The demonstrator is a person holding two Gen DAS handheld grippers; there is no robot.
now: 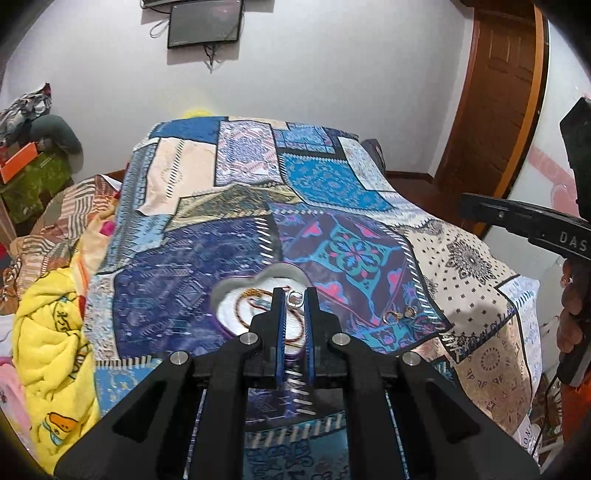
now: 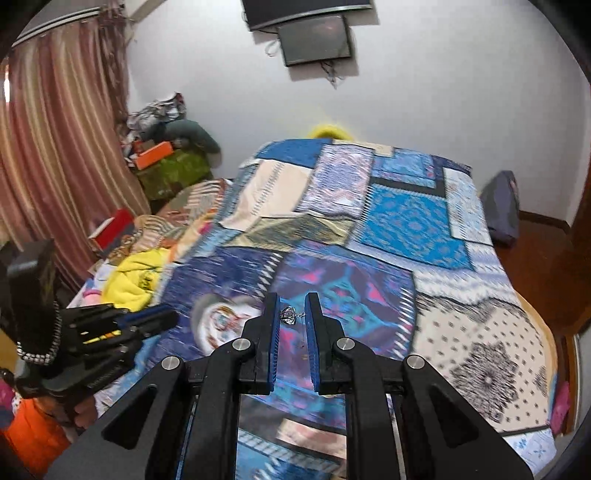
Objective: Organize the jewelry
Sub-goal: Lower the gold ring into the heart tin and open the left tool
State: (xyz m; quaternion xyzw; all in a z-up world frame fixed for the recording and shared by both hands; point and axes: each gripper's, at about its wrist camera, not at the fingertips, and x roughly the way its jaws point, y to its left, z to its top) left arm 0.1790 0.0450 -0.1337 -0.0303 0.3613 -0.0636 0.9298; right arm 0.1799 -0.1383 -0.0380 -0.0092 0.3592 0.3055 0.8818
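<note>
My left gripper is shut on a small silver hoop-like piece, which it holds above a white cloud-shaped tray with a grey rim. Brown and red cord bracelets lie in the tray. Two small gold pieces rest on the patchwork bedspread to the tray's right. In the right wrist view my right gripper is shut on a small silver pendant-like piece, which stays sharp against the blurred bedspread. The tray shows blurred to its left, near the left gripper's fingers.
A yellow blanket and heaped clothes crowd the bed's left side. Boxes, one of them orange, stand by the striped curtain. A dark screen hangs on the white wall and a wooden door stands at right. A hand holds the right gripper.
</note>
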